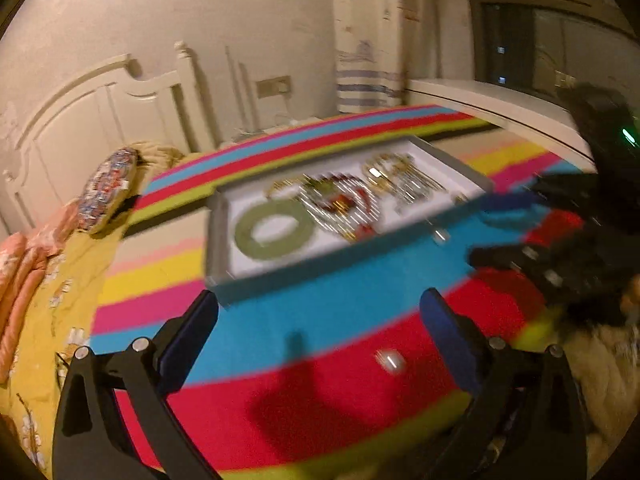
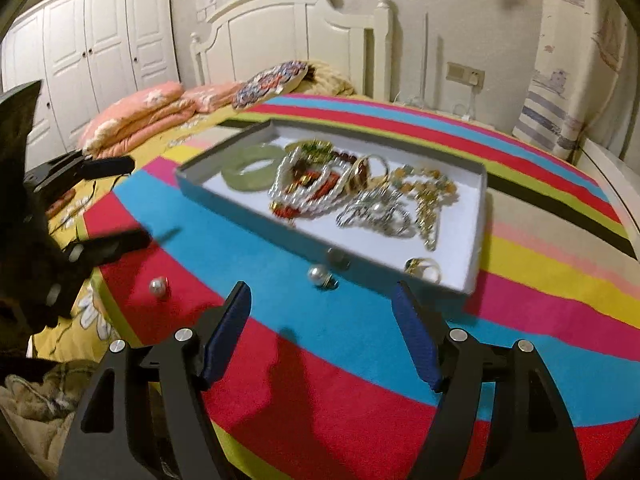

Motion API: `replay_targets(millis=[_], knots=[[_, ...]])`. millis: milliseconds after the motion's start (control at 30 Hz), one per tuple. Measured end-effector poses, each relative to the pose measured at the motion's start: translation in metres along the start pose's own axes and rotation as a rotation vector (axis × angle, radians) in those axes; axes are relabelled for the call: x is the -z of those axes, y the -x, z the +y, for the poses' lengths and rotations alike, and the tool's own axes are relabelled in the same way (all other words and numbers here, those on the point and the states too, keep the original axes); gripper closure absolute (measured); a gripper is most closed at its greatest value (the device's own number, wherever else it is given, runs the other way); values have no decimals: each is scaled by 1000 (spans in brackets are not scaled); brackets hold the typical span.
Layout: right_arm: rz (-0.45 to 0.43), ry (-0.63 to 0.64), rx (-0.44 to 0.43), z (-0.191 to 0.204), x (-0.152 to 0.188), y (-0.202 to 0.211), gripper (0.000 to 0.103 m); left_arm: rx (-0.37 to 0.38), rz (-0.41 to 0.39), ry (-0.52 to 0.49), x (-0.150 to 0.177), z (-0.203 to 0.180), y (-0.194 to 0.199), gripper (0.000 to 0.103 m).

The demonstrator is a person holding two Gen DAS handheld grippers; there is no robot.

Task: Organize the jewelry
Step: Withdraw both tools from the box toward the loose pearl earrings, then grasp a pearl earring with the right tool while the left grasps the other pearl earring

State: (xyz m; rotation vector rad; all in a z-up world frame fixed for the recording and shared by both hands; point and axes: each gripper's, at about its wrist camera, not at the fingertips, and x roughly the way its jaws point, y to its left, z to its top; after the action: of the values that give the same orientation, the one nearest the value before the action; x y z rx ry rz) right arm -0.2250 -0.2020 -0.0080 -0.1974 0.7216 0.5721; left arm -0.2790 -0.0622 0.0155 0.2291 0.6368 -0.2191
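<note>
Blue-padded fingers of the right hand-held gripper (image 2: 320, 334) stand wide apart and hold nothing, hovering over the striped mat (image 2: 328, 360) that covers the bed. Just beyond its fingertips, a pearl earring (image 2: 320, 275) lies on the mat's blue stripe, close against the near wall of the grey tray (image 2: 478, 216). A second pearl earring (image 2: 159, 286) sits on the red stripe, well to the left of the tray's near corner.

The left hand-held gripper (image 1: 320, 320) is likewise spread open and empty; in its own blurred view it hangs above the blue and red stripes on the near side of the tray (image 1: 218, 240), with a small shiny bead-like piece (image 1: 390, 360) lying loose on the red stripe between its fingers.

Inside the tray, a green jade bangle (image 2: 250, 168) lies at the far left end, a tangle of pearl strands with red beads (image 2: 308, 188) just beside it toward the middle, silver chains (image 2: 376, 212) nearer the front wall, a gold and green beaded chain (image 2: 428, 192) to the right of them, and a gold ring (image 2: 424, 266) in the near right corner.

Beyond the tray's far wall, a patterned cushion (image 2: 272, 82) and folded pink quilts (image 2: 140, 116) lie before the white headboard (image 2: 292, 28)
</note>
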Motion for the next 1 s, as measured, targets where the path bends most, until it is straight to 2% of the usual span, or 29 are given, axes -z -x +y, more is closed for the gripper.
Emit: replay_targets(millis=[67, 133, 233, 267, 300, 367, 567, 667, 767, 867, 1000], knots=[[5, 7, 0, 3, 0, -2, 34, 24, 7, -1, 10, -5, 0, 4], [6, 13, -1, 7, 0, -3, 35, 56, 3, 1, 19, -10, 0, 14], [15, 24, 0, 11, 1, -5, 40, 98, 13, 19, 24, -10, -6, 37], [20, 22, 1, 11, 1, -6, 42, 112, 19, 24, 26, -10, -8, 50], [27, 16, -2, 10, 2, -8, 43, 125, 29, 32, 27, -11, -10, 56], [38, 2, -5, 8, 2, -10, 50, 136, 28, 41, 28, -11, -12, 59], [47, -19, -20, 4, 3, -13, 57, 142, 26, 23, 32, -18, -11, 60], [49, -30, -24, 3, 2, -15, 60, 156, 37, 7, 34, -24, -14, 71], [48, -40, -21, 1, 0, -17, 62, 157, 28, 1, 34, -26, -14, 72], [53, -39, -10, 3, -4, -21, 65, 171, 25, 9, 35, -26, -15, 81], [60, -31, 15, 7, -10, -27, 67, 176, 21, 3, 36, -27, -13, 85]])
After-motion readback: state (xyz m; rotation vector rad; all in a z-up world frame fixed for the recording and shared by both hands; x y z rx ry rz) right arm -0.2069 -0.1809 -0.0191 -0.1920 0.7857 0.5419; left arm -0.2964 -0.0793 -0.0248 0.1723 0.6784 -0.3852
